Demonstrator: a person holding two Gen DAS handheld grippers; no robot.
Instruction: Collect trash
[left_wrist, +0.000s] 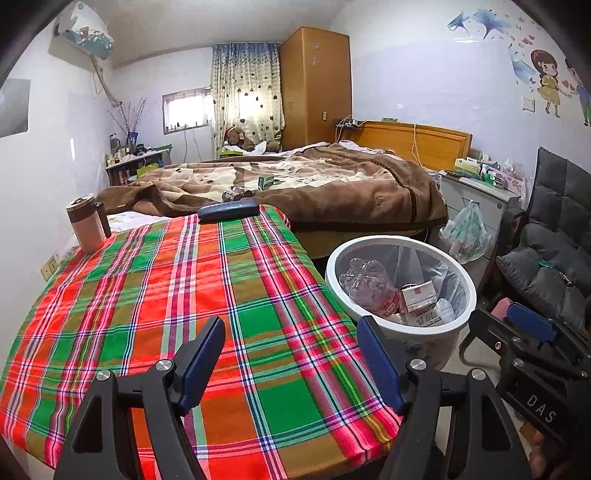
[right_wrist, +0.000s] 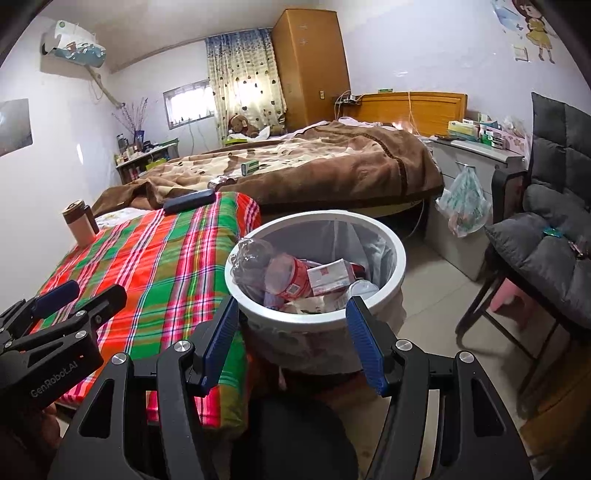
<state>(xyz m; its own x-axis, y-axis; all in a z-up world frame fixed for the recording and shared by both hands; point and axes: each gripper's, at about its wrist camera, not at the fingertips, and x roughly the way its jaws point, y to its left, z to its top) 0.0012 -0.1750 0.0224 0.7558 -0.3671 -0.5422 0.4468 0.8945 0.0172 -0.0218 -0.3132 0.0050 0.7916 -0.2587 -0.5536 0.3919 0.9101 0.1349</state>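
A bedroom mid-cleanup: the bed (left_wrist: 295, 181) under its brown blanket filled the far side of the rm, w/ a plaid-clothed table (left_wrist: 177, 295) in front and a white trash bin (right_wrist: 314, 258) standing on the floor just beside the table's right edge. The bin, lined w/ a clear bag, already held a crushed plastic bottle (right_wrist: 258, 269), a red-labelled container, a small carton (right_wrist: 328, 277) and other scraps, so part of the collecting looked done. What appeared left, judging by the views: a green-and-white box (left_wrist: 266, 181) and a few small crumpled items near it (left_wrist: 236, 194) lying on the blanket, well apart from the bin. Whether those count as trash can't be said for sure. On the table sat a lidded tumbler (left_wrist: 85, 223) at the far left and a dark case (left_wrist: 229, 211) at the far edge, prob. not rubbish; the rest of the cloth was bare. A filled plastic bag (right_wrist: 463, 201) hung from the bedside cabinet. The left gripper (left_wrist: 291, 354) was over the table's near edge, jaws wide apart, holding nothing. The right gripper (right_wrist: 291, 343) was just short of the bin's near rim, jaws also wide and empty. Both pointed downward, neither touching anything.
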